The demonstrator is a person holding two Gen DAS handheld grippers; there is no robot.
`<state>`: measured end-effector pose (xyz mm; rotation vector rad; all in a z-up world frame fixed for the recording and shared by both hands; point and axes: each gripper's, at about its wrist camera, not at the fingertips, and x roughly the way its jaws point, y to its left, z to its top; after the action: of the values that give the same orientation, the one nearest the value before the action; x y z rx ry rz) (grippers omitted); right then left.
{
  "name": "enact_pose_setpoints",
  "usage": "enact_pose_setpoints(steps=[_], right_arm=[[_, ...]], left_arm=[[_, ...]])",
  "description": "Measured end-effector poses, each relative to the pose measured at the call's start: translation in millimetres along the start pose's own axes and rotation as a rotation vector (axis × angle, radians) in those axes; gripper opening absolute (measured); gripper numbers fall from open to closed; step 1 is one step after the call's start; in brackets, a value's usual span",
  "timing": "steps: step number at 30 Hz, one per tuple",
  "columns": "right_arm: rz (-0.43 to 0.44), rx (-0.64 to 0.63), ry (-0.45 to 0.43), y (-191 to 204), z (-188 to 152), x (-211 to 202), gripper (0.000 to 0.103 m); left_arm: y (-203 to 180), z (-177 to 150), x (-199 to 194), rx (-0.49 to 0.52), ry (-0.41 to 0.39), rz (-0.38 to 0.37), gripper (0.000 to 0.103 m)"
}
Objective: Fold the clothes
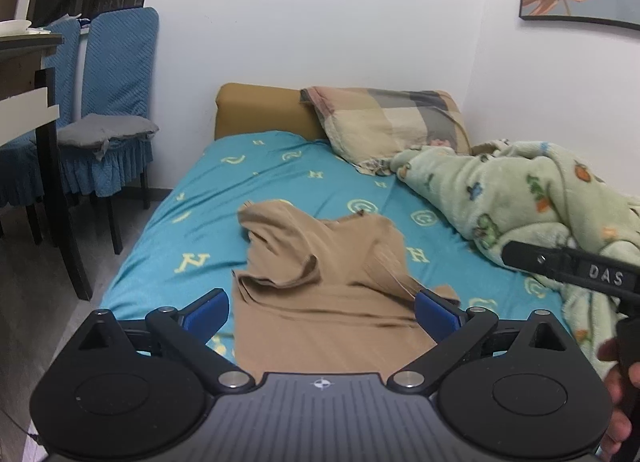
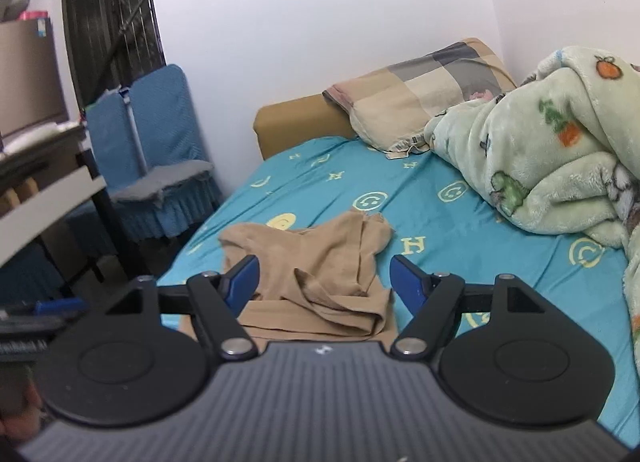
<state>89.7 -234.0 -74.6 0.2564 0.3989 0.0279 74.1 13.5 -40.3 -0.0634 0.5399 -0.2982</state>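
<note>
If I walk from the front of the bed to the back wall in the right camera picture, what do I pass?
Right gripper, open, then the tan shirt lying on the teal sheet, then the checked pillow by the brown headboard, then the white wall.

Black left gripper with blue pads, silver screws, ribbed grey body, crosshair mark

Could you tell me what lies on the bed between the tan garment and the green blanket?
Only bare teal sheet separates the tan garment from the green blanket; the right wrist view shows it best.
</note>
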Motion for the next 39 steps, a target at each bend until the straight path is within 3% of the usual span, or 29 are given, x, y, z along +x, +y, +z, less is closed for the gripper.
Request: enact_pose_setpoints(steps=[4, 7, 16, 19, 21, 26, 28, 30, 31, 33, 35, 39], right_arm=[[-0.01, -0.002, 0.025, 3, -5, -9, 0.083], [-0.018, -0.009, 0.034, 5, -7, -12, 0.083], [-0.033, -0.007, 0.044, 5, -9, -10, 0.083], [-0.048, 0.008, 0.052, 2, -9, -8, 0.083], [-0.061, 0.017, 0.059, 1, -10, -7, 0.083], [-0.069, 0.057, 0.067, -5, -9, -4, 0.083], [-0.078, 0.065, 0.072, -7, -10, -4, 0.083], [-0.087, 0.071, 0.078, -8, -11, -2, 0.083], [-0.091, 0.073, 0.081, -9, -11, -2, 0.083], [-0.097, 0.077, 0.087, -9, -13, -1, 0.083], [-0.098, 0.086, 0.095, -10, -14, 0, 0.083], [-0.059, 0.183, 0.152, -16, -17, 2, 0.083]], left_arm=[[-8, -16, -11, -0.006, 0.04, -0.022, 0.1], [-8, -28, -9, -0.072, 0.107, -0.059, 0.1], [42, -79, 41, -0.508, 0.387, -0.163, 0.097], [66, -93, 57, -0.68, 0.42, -0.173, 0.097], [78, -97, 63, -0.764, 0.399, -0.19, 0.097], [87, -94, 73, -0.853, 0.352, -0.15, 0.095], [87, -92, 75, -0.85, 0.343, -0.112, 0.085], [87, -91, 77, -0.848, 0.337, -0.072, 0.064], [89, -91, 77, -0.859, 0.338, -0.06, 0.058], [95, -95, 79, -0.884, 0.336, -0.052, 0.031], [101, -102, 82, -0.915, 0.333, -0.055, 0.017], [105, -107, 77, -0.971, 0.301, -0.09, 0.01]])
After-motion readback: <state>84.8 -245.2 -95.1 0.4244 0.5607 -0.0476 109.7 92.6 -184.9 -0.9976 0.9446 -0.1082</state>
